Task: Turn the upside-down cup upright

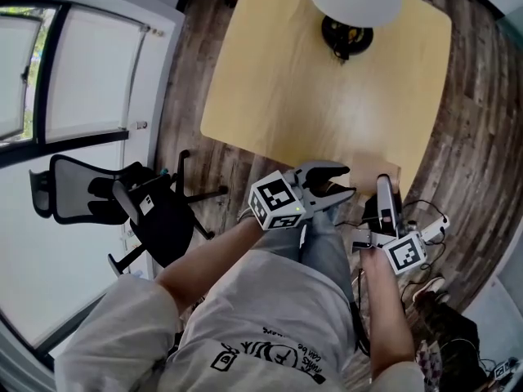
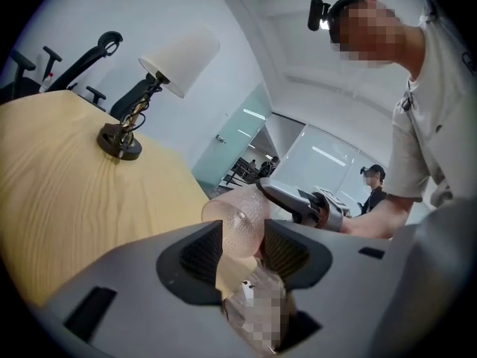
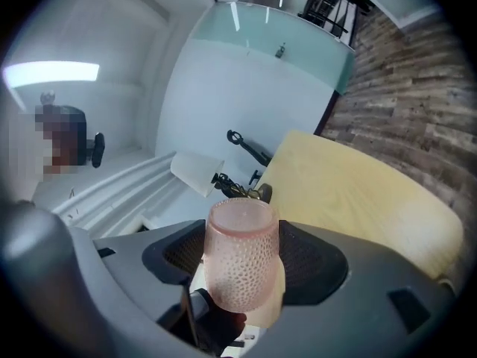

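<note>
We hold the pink dimpled cup (image 3: 240,256) in the air in the right tongs (image 3: 238,271), whose pads pinch it on two opposite sides of its body. In the right gripper view the cup's long axis runs crosswise to the stem of the lamp (image 1: 350,6), so the cup is tipped over rather than upright. We cannot tell which end is the mouth. The left tongs (image 1: 331,184) are spread, and in the left gripper view one end of the cup shows in the gap at their tips. No pad there clearly presses on it. Both tongs and the cup sit well apart from the lamp, at the edge of the table (image 1: 278,80) opposite the end where the lamp stands.
</note>
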### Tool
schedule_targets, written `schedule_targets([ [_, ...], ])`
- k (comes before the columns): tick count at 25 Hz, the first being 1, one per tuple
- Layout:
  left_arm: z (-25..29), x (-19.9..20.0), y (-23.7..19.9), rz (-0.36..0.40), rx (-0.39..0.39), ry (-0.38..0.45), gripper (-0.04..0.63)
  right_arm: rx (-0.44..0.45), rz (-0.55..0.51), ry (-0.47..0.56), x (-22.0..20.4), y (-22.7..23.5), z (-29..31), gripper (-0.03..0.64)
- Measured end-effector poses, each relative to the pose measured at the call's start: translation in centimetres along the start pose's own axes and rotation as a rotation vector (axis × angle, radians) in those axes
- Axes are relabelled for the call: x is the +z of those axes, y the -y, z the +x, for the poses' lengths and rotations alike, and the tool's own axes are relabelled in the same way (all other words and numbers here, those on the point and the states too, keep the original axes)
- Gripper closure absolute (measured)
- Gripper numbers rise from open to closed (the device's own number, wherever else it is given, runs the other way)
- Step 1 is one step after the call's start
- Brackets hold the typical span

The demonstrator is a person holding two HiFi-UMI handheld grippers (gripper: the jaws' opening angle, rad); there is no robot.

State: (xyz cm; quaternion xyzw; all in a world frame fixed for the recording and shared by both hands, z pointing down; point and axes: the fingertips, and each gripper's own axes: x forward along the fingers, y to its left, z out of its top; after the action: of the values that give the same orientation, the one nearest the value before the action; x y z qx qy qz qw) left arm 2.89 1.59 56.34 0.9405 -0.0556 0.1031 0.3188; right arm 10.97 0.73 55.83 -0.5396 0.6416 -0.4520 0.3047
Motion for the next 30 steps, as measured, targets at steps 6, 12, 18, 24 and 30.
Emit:
schedule_targets([
  [6,0.4,0.5,1.6,-0.021,-0.053,0.004,0.423,0.06,0.253,0.07,-0.5,0.1,-0.7,0.321],
  [12,0.9,0.8,2.6,0.018,-0.1,-0.025,0.47,0.088,0.321,0.093,-0.6,0.4,-1.2,0.321],
  [18,1.3,0.7,3.8,0.044,-0.15,-0.072,0.553,0.099,0.35,0.103,-0.6,0.7,-1.4,0.321],
  [24,1.4,0.5,4.9,0.038,-0.185,-0.1,0.569,0.142,0.347,0.114,-0.5,0.2,-1.9,0.321],
  [30,1.1,1.2,5.6,0.039,-0.213,-0.121,0.575,0.166,0.254,0.065,-0.5,-0.9,-2.0,0.314],
])
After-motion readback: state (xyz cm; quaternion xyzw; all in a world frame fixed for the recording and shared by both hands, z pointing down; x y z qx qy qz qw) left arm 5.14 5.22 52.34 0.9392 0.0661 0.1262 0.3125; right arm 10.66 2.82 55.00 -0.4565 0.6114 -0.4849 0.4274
